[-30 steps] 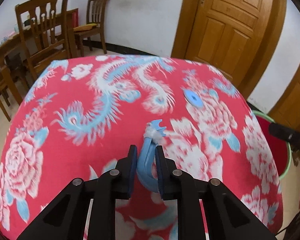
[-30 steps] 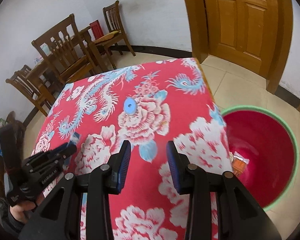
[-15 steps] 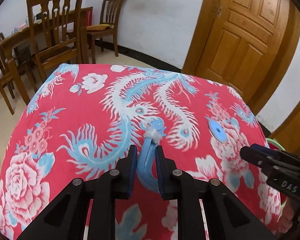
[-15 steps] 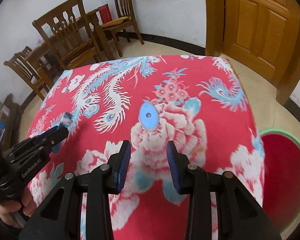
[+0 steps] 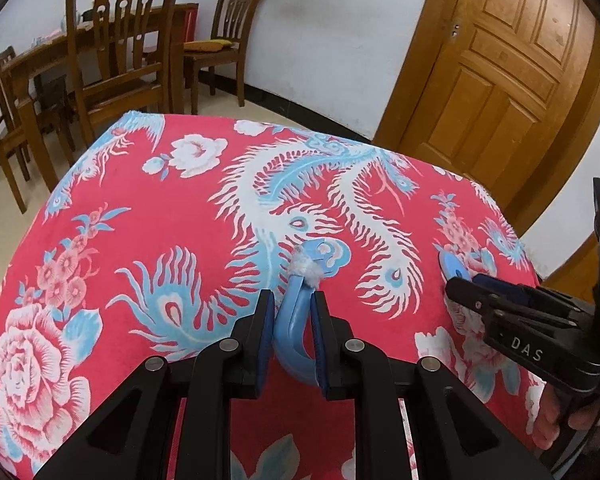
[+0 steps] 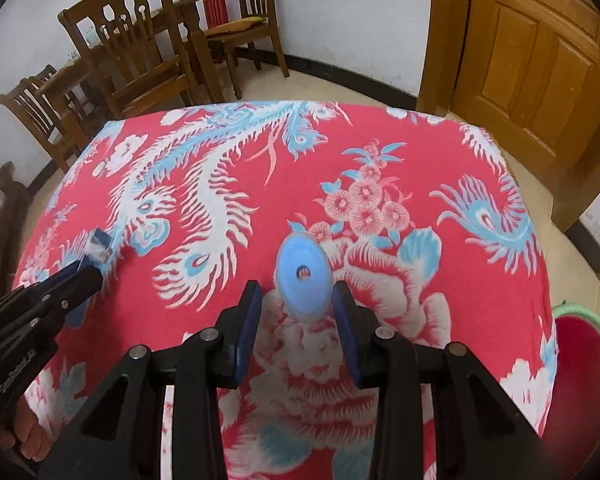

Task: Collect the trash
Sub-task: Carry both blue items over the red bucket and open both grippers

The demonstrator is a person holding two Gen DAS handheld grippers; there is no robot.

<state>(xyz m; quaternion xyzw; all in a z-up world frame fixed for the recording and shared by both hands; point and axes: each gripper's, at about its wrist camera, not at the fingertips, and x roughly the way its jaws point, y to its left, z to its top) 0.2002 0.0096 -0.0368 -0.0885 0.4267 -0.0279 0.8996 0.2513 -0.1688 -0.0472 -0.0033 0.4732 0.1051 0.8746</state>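
While the left gripper [image 5: 291,316] clamps a blue hook [image 5: 296,328] over the red cloth [image 5: 160,216], the right gripper [image 6: 296,312] stands open; a blue disc [image 6: 304,276] lies on the cloth between its fingertips. At the right edge sits a red basin [image 6: 576,360].

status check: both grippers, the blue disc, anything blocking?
Left gripper shut on blue tweezers holding white fluff. Right gripper open, straddling blue disc on the tablecloth. Nothing in the way.

"DAS" printed on right tongs [image 5: 466,286]
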